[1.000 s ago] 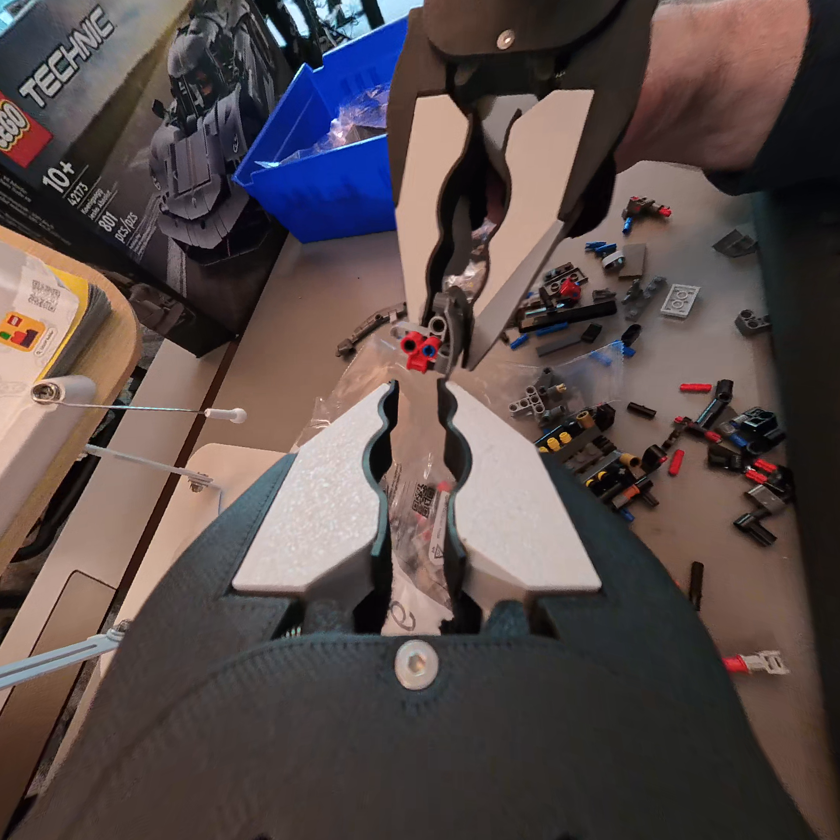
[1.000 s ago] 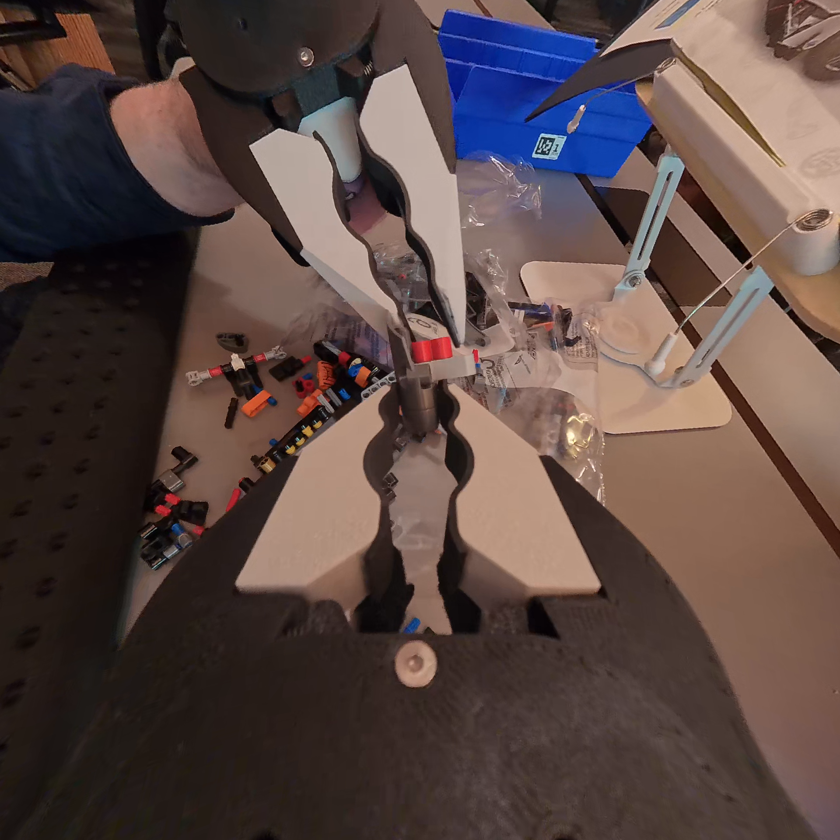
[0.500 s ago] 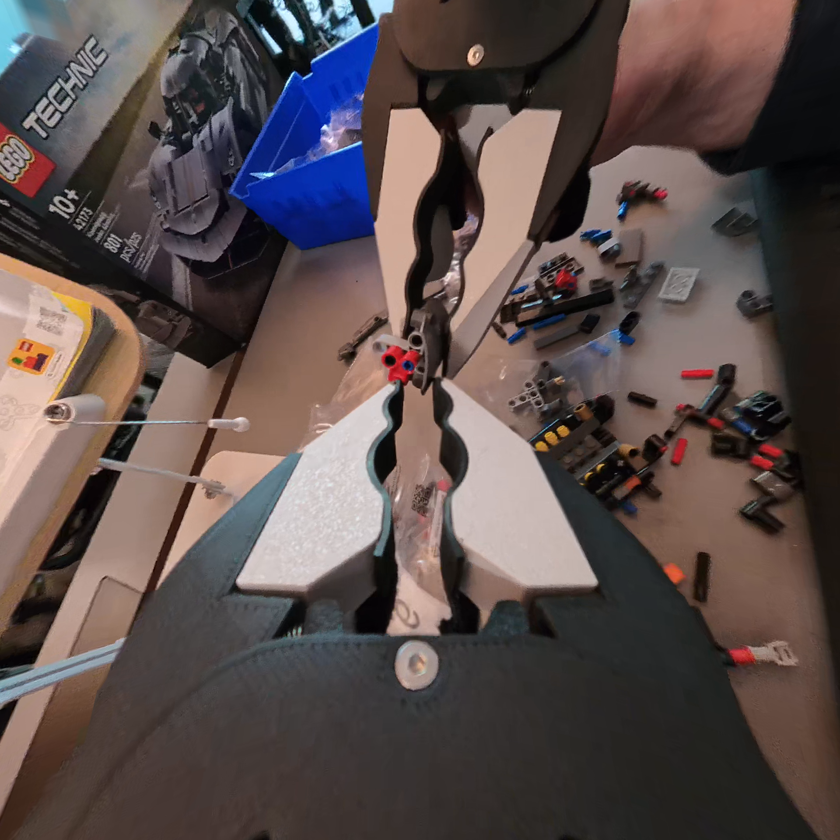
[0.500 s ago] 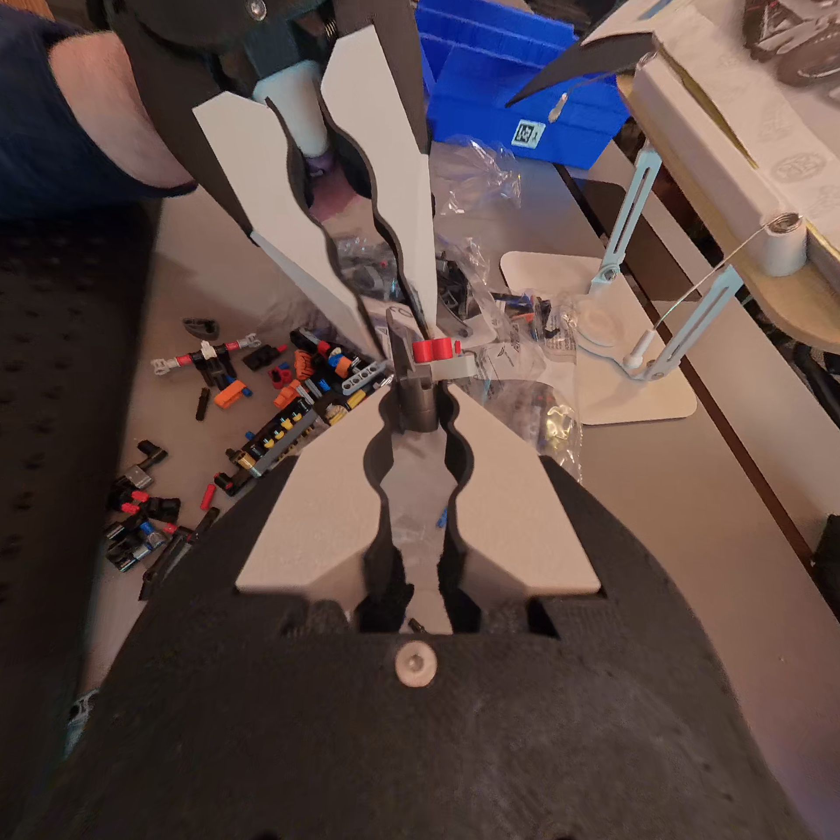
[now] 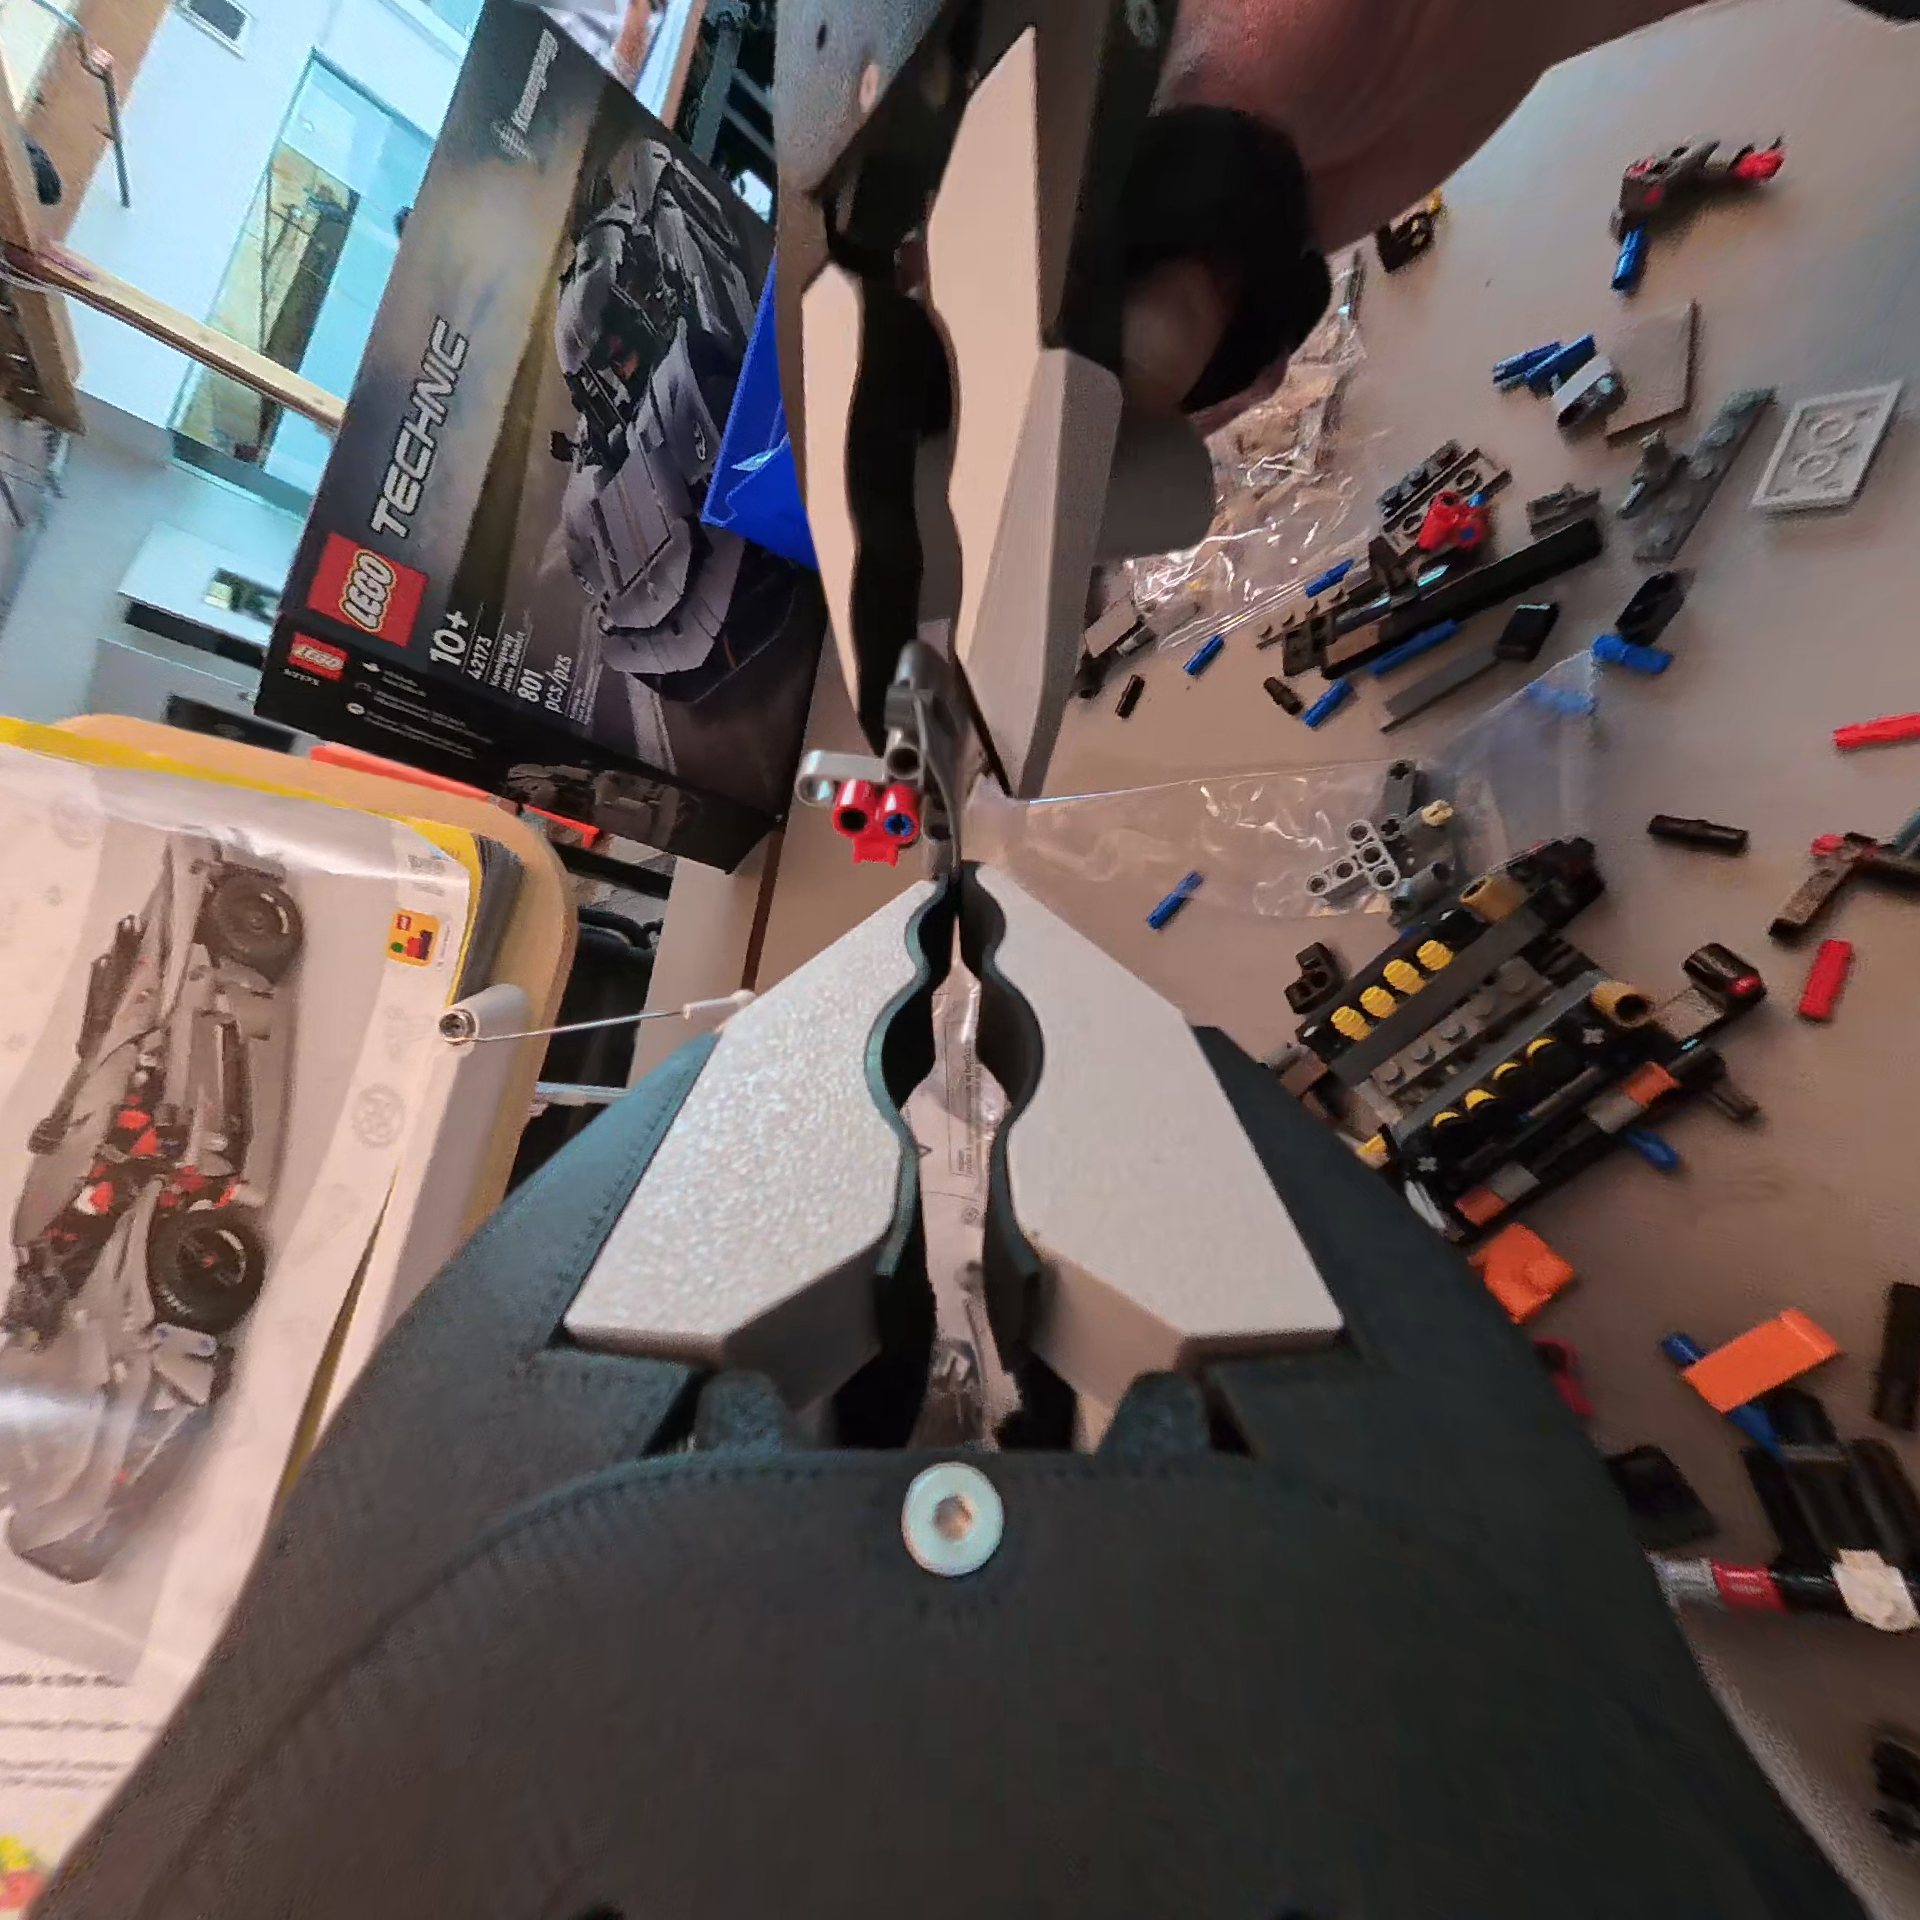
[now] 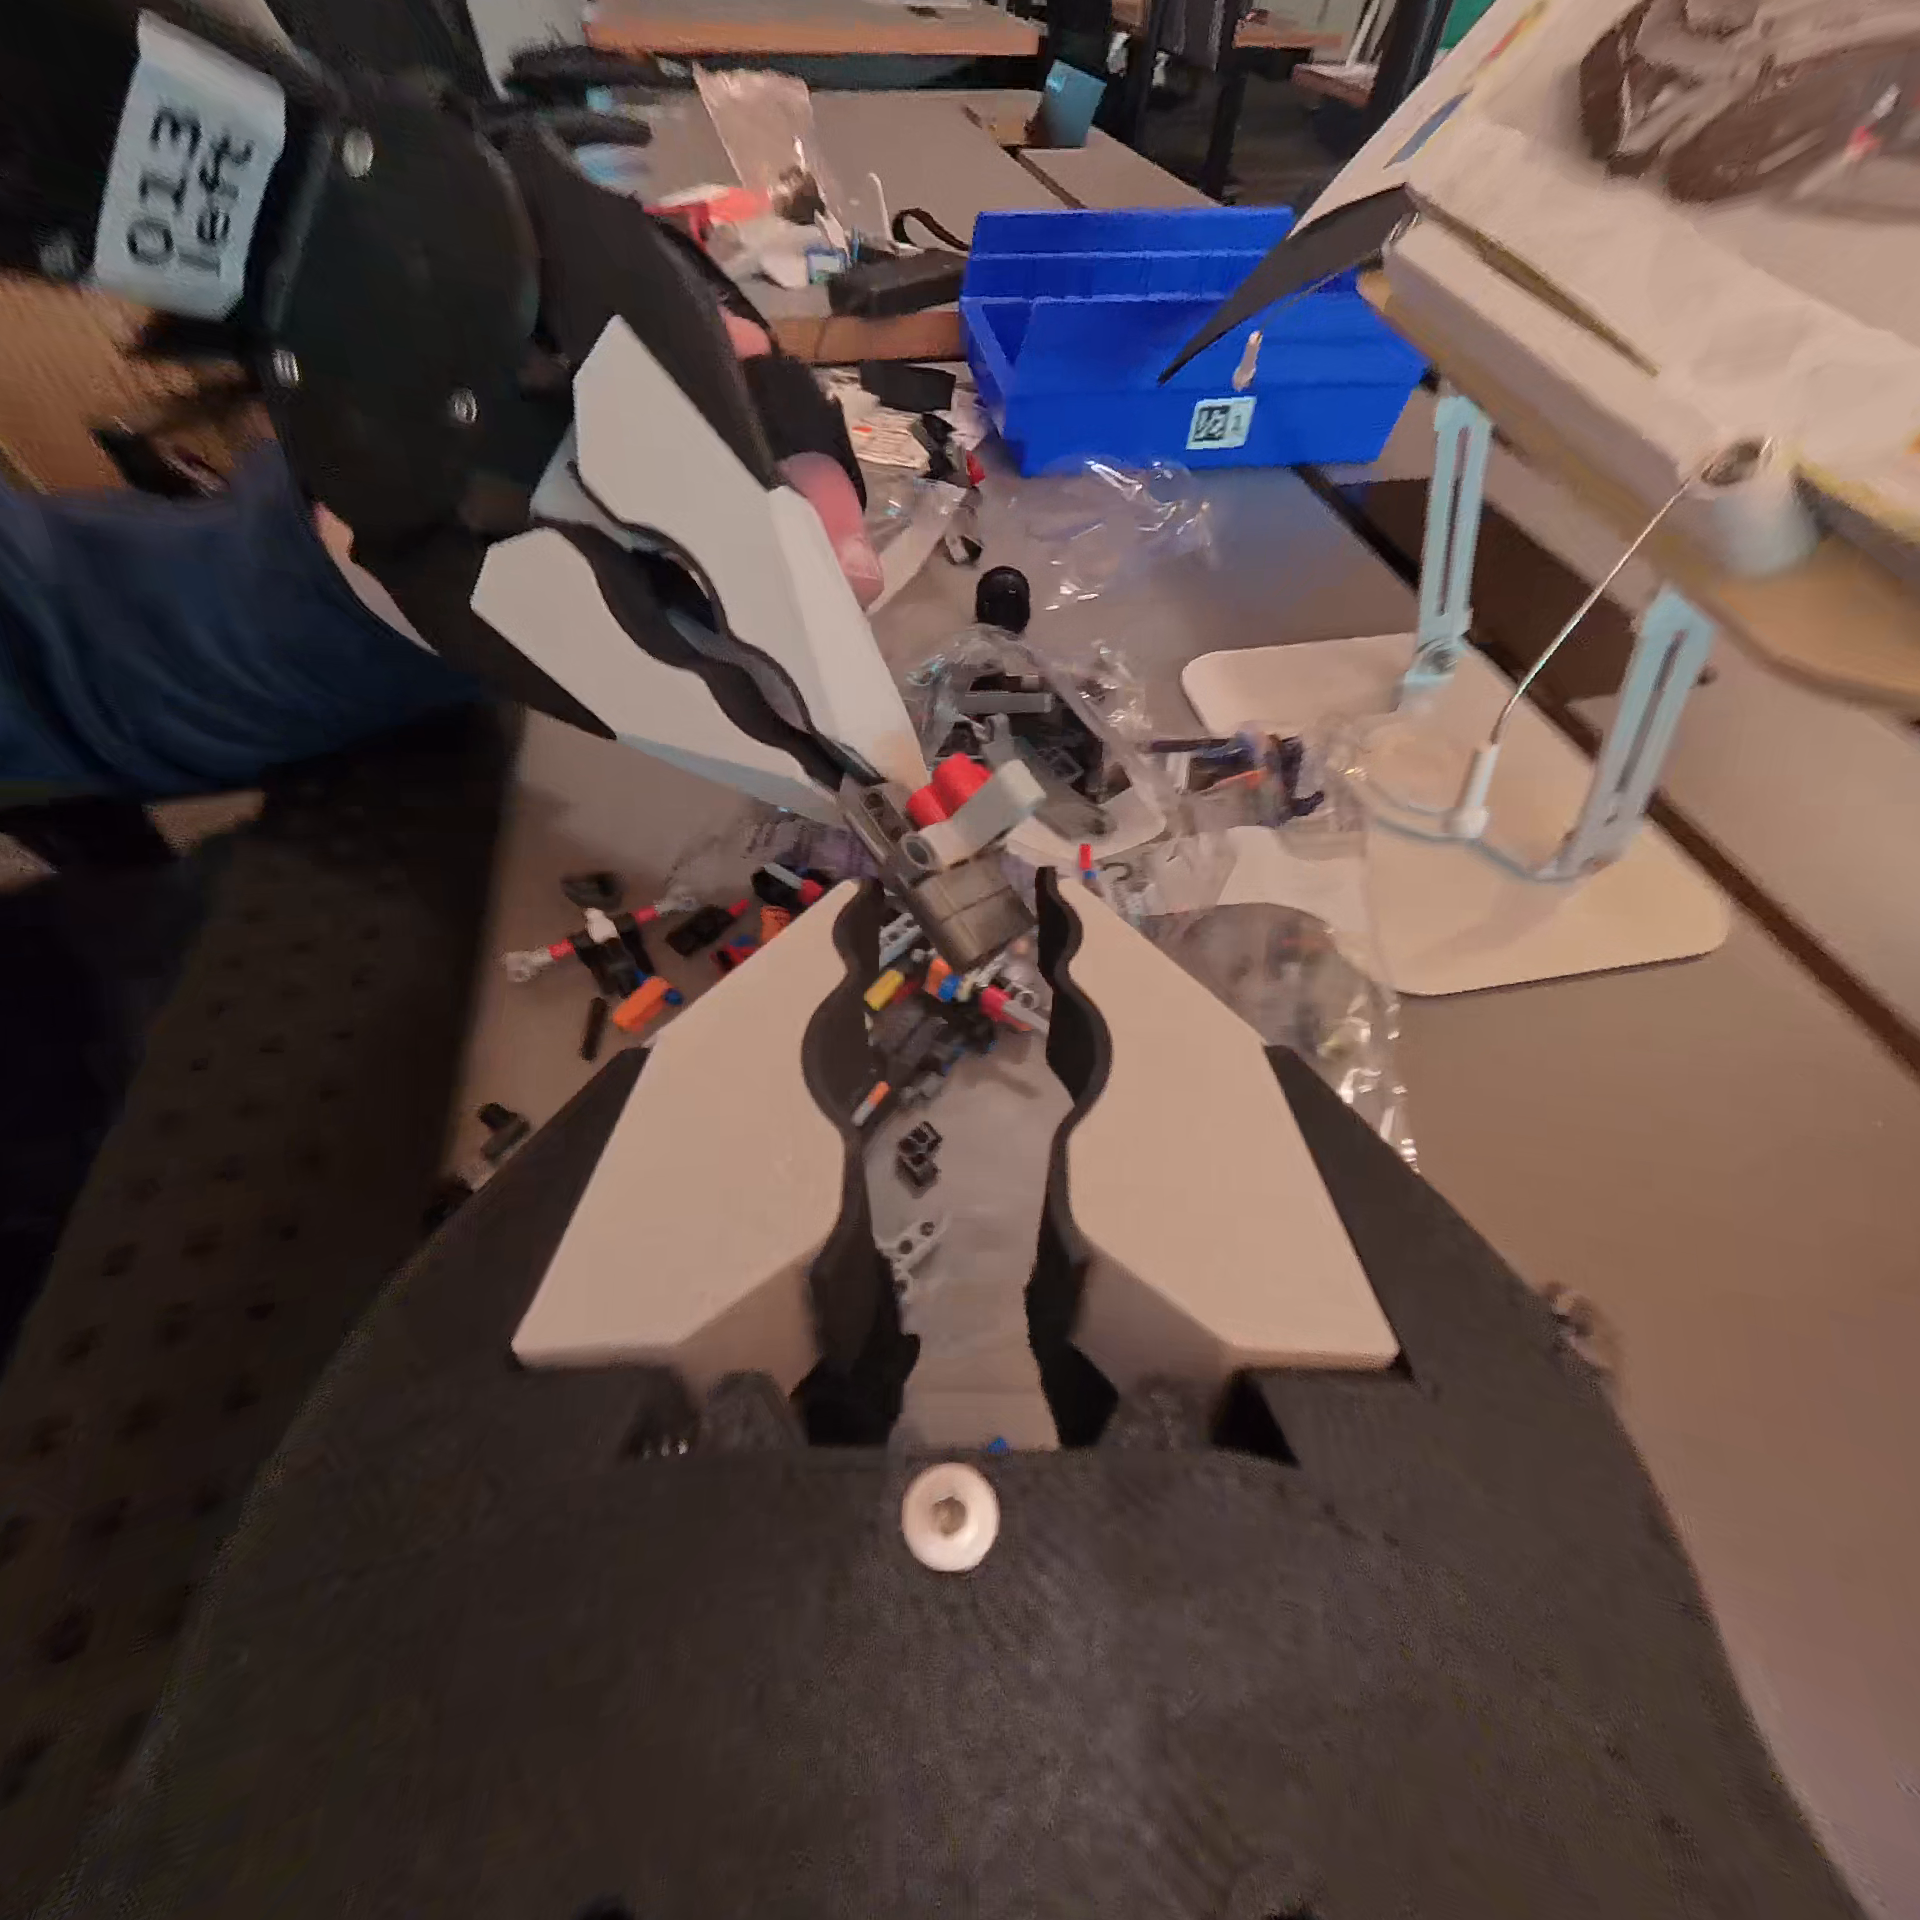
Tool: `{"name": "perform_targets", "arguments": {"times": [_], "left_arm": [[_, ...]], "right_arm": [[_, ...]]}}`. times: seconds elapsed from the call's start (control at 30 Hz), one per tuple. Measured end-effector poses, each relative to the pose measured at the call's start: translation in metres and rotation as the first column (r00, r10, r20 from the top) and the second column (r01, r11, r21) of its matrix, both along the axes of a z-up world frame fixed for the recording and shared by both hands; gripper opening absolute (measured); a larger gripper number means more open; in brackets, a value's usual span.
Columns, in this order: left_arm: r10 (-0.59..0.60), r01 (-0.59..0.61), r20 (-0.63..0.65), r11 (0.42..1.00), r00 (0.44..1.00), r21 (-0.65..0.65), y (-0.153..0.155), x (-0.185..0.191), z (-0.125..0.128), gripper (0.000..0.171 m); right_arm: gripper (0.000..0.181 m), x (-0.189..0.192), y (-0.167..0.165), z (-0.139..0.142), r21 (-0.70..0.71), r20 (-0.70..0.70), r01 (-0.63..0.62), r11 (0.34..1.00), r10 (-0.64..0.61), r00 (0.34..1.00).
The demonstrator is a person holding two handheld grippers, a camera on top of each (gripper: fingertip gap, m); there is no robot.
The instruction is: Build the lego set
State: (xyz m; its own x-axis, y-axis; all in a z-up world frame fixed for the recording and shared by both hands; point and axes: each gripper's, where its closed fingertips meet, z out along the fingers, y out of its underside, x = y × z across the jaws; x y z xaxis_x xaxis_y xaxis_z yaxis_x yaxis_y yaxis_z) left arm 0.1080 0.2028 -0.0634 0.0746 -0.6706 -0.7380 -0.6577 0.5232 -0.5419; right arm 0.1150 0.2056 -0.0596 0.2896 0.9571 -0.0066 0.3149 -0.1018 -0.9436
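A small assembly (image 6: 961,912) hangs in the air between both grippers: dark grey block, light grey beam, red connectors. In the left wrist view it (image 5: 875,816) sits just past my left gripper (image 5: 956,883), which is shut on its thin dark edge. My right gripper (image 6: 951,891) is open, with its jaws loosely around the dark grey block. The left gripper (image 6: 868,779) comes in tilted from the upper left, and the right gripper (image 5: 940,738) reaches down from above.
Loose pieces and a black and yellow sub-build (image 5: 1486,1070) lie on the grey table (image 6: 1558,1195). Clear bags of parts (image 6: 1039,707), a blue bin (image 6: 1143,343), the set box (image 5: 540,468) and an instruction booklet (image 5: 156,1143) on a stand (image 6: 1507,831) are around. A black perforated mat (image 6: 208,1039) lies left. The grippers are tip to tip, or close to it.
My left gripper has closed fully onto the assembly and rolled over to one side. My right gripper's jaws have widened around the dark grey block, which now sits tilted.
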Motion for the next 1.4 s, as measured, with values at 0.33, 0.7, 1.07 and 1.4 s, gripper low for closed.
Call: {"name": "perform_targets", "arguments": {"times": [0.33, 0.7, 1.07, 1.4], "left_arm": [[0.033, -0.021, -0.069, 0.985, 0.997, 0.170, 0.002, 0.002, 0.000, 0.000], [0.035, -0.009, -0.102, 0.970, 0.994, 0.245, 0.001, 0.003, 0.001, 0.000], [0.072, -0.024, -0.141, 0.949, 0.987, 0.314, 0.005, 0.009, -0.004, 0.000], [-0.035, 0.106, 0.240, 0.952, 0.970, -0.288, -0.006, 0.012, 0.012, 0.008]], "right_arm": [[0.039, 0.006, 0.001, 0.003, -0.226, -0.133, -0.054, 0.973, 0.024, 0.991], [0.040, 0.015, -0.004, 0.033, -0.155, -0.267, -0.102, 0.983, 0.058, 0.962], [0.019, 0.002, 0.000, 0.009, -0.100, -0.108, -0.032, 0.995, 0.021, 0.994], [0.013, 0.010, 0.001, 0.035, 0.164, -0.122, 0.051, 0.985, -0.031, 0.992]]}}
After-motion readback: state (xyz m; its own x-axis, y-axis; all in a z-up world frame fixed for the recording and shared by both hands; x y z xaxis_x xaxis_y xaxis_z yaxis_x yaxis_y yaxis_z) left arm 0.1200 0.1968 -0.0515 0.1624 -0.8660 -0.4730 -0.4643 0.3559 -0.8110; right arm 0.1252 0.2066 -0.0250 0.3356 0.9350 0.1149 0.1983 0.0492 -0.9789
